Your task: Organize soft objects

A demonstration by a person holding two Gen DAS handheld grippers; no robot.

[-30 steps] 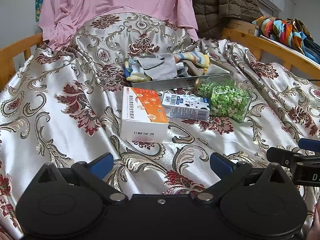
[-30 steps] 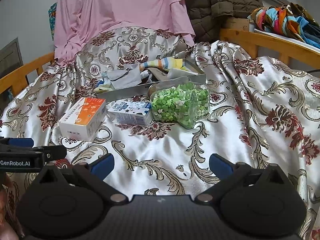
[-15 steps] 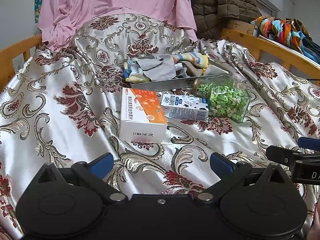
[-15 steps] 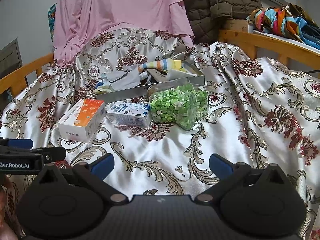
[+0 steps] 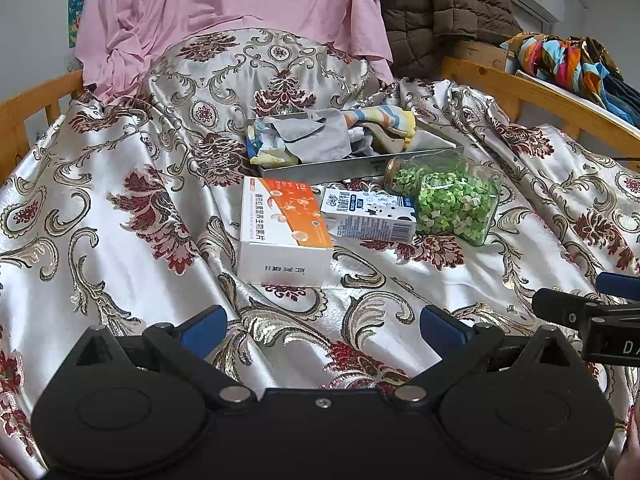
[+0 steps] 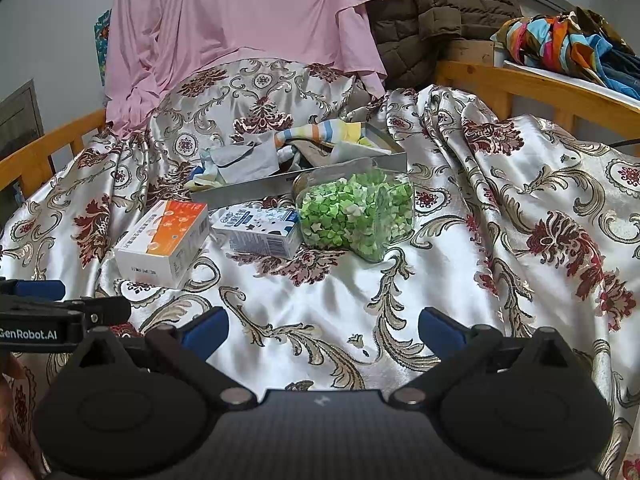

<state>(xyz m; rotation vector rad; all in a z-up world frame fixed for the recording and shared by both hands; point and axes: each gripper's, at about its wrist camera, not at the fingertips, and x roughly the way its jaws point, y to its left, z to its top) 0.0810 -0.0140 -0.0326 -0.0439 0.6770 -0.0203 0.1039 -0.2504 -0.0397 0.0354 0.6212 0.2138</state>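
Satin floral bedspread [image 5: 120, 208] on a wooden-railed bed.
Both grippers, left [image 5: 322, 326] and right [image 6: 323, 328], gape empty; cloths [image 5: 312, 140] fill the far metal tray [image 5: 340, 166]; "GenRobot.AI" reads on the left tool.

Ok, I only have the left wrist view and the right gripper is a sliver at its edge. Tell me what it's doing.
Observer: In its own wrist view the right gripper is open. Its fingers are wide apart with nothing between them, over the bedspread and short of the jar of green pieces.
Operator: Now describe my left gripper from the side.
Observer: The left gripper sits on the near side of the orange-and-white box and does not touch it. A label on its side reads GenRobot.AI.
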